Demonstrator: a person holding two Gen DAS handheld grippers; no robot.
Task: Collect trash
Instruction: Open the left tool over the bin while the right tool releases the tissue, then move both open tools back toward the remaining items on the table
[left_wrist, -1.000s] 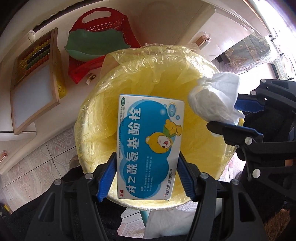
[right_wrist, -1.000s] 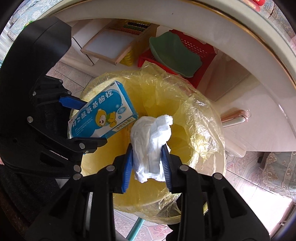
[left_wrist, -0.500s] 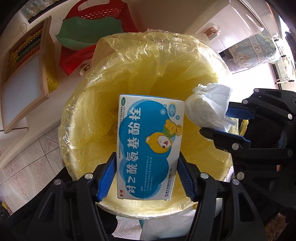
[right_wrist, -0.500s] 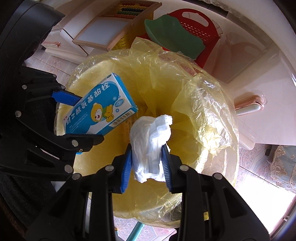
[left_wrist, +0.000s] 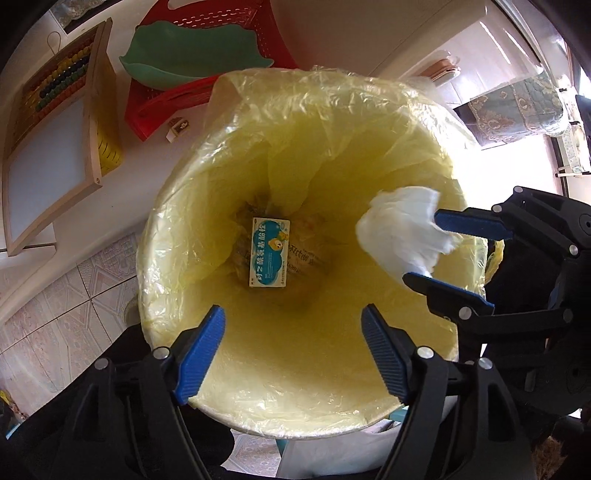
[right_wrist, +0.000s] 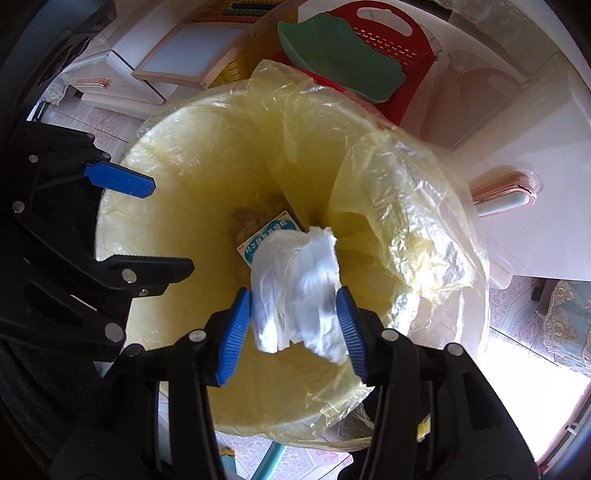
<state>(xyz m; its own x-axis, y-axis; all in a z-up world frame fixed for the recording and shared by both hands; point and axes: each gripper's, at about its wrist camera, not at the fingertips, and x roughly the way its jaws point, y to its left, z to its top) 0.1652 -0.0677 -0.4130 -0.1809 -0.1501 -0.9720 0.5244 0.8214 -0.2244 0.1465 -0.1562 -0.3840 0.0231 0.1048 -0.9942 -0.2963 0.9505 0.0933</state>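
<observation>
A: Left wrist view: the left gripper (left_wrist: 291, 347) hangs over the bin (left_wrist: 155, 295), jaws opening with nothing between them. The box (left_wrist: 269, 257) lies flat at the bin's bottom.

B: And the right gripper (right_wrist: 293, 326)?

A: Its jaws are opening too, with the tissue (right_wrist: 295, 291) between the pads, above the bin's middle. I'd keep it centred over the bin and spread wider so the tissue drops clear of the liner (right_wrist: 402, 221).

B: Anything unclear?

A: Whether the pads press on the tissue at all. The tissue hides part of the box, and the brown scraps under the box are too dim to name.
</observation>
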